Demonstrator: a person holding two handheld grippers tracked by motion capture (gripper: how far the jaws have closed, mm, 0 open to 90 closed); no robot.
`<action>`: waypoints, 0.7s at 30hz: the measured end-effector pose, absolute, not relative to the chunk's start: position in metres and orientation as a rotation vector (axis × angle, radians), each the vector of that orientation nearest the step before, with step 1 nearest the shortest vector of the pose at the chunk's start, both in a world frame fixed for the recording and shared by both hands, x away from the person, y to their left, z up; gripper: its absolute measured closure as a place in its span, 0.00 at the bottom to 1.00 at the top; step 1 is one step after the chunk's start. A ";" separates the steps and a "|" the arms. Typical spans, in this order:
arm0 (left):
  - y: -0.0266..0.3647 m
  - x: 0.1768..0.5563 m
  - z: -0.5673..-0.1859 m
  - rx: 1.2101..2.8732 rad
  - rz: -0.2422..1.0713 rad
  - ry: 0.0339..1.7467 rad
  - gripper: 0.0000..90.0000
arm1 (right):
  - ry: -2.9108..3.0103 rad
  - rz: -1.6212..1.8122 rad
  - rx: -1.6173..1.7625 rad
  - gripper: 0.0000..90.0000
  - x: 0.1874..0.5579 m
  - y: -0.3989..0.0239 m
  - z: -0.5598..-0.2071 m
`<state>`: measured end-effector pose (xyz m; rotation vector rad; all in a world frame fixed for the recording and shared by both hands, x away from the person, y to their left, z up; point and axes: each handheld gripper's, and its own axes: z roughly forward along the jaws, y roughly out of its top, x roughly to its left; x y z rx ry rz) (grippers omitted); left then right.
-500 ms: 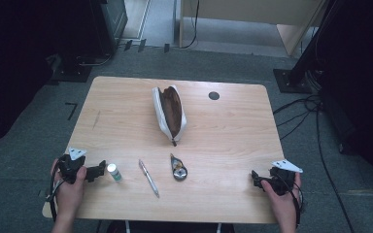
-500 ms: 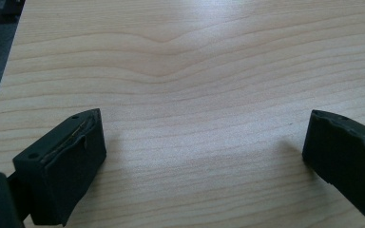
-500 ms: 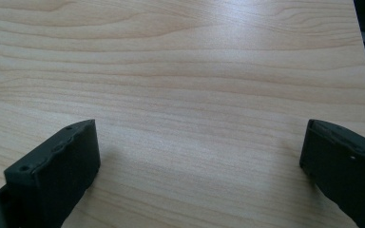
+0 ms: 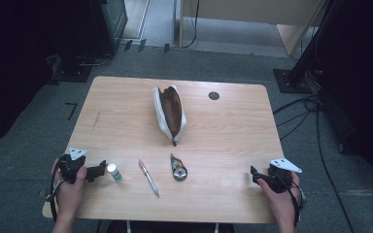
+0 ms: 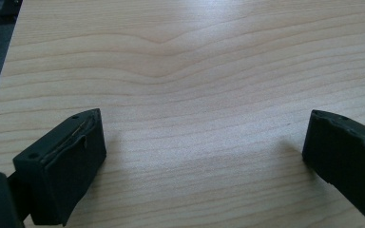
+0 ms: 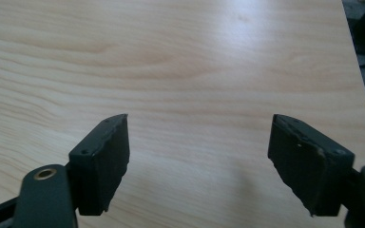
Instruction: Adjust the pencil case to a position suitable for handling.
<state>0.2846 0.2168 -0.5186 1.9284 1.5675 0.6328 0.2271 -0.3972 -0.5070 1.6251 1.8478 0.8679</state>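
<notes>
**Both grippers rested at the near edge, jaws apart and empty**

The left gripper lay on the table near its near left corner, held in the person's left hand. In the left gripper view its two black jaws stood wide apart over bare wood grain, with nothing between them; the right-hand jaw was cut off by the picture's edge. Just beside its tips, toward the middle of the near edge, a small white-capped tube lay on the wood; whether it touched the jaws could not be made out from above, and its label was too small to read.

The right gripper sat near the near right corner in the right hand, jaws likewise released over bare wood in the right gripper view. From above its jaws were dark and hard to separate from the hand.

Between the two grippers, along the near edge, lay a pen and a small round metal object whose kind was unclear. An open pencil case lay toward the far edge, its inside dark and unreadable. A dark round spot marked the wood near the far right corner. The person's forearms were cut off at the bottom.
</notes>
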 end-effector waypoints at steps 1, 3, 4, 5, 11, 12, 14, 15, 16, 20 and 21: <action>0.217 0.285 -0.519 1.928 0.633 1.568 0.01 | 1.851 0.875 1.614 0.26 0.228 -0.393 -0.503; 0.217 0.285 -0.519 1.929 0.633 1.567 0.01 | 1.848 0.901 1.602 0.28 0.230 -0.386 -0.495; 0.217 0.285 -0.519 1.929 0.632 1.566 0.01 | 1.848 0.901 1.602 0.28 0.230 -0.386 -0.495; 0.217 0.285 -0.519 1.930 0.632 1.566 0.01 | 1.843 0.920 1.591 0.30 0.232 -0.381 -0.490; 0.217 0.285 -0.519 1.931 0.632 1.564 0.01 | 1.846 1.004 1.534 0.39 0.247 -0.354 -0.468; 0.217 0.285 -0.519 1.931 0.631 1.564 0.01 | 1.846 1.004 1.534 0.39 0.247 -0.354 -0.468; 0.217 0.285 -0.519 1.932 0.630 1.563 0.01 | 1.853 1.017 1.514 0.42 0.252 -0.346 -0.463; 0.216 0.285 -0.519 1.931 0.630 1.563 0.01 | 1.858 1.022 1.504 0.42 0.255 -0.342 -0.461; 0.216 0.285 -0.519 1.933 0.631 1.562 0.01 | 1.865 1.033 1.492 0.44 0.261 -0.333 -0.457; 0.216 0.285 -0.519 1.935 0.630 1.558 0.01 | 1.888 1.045 1.461 0.46 0.269 -0.319 -0.450; 0.216 0.285 -0.519 1.935 0.629 1.558 0.01 | 1.905 1.051 1.435 0.46 0.275 -0.308 -0.446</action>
